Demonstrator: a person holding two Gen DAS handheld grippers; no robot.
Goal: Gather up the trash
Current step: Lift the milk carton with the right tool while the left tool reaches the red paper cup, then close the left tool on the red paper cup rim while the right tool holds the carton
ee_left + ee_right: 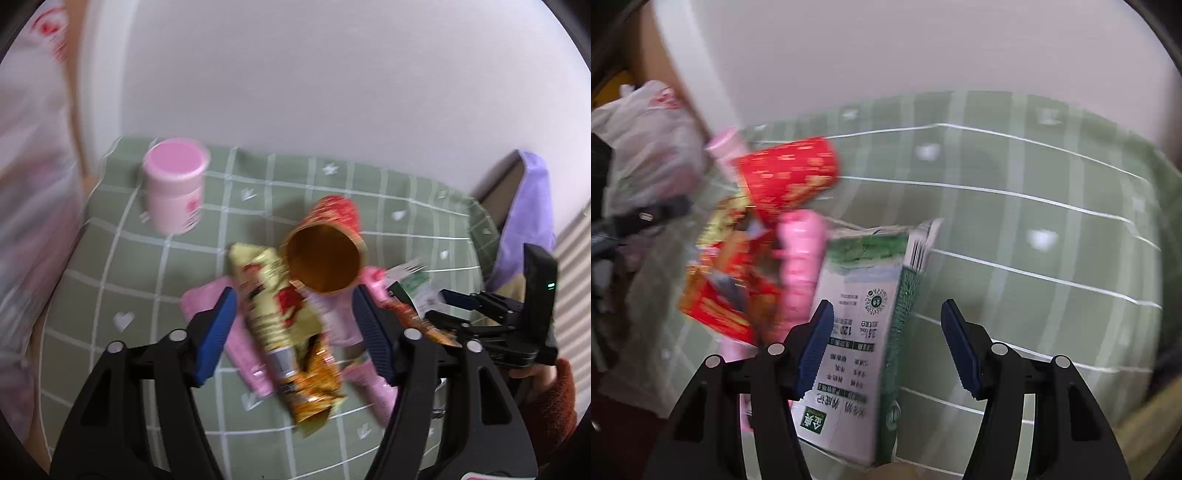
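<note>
While my left claw gapes over wrappers, the red cup lies empty mid-table; my right claw stands apart around the milk carton.

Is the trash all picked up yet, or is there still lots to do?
Nothing looks collected yet. The left gripper hangs open over the gold snack wrapper, not pinching it. The right gripper is open around the milk carton, with a gap on one side. Still lying on the green cloth: the red paper cup, pink wrappers and the standing pink jar.
</note>
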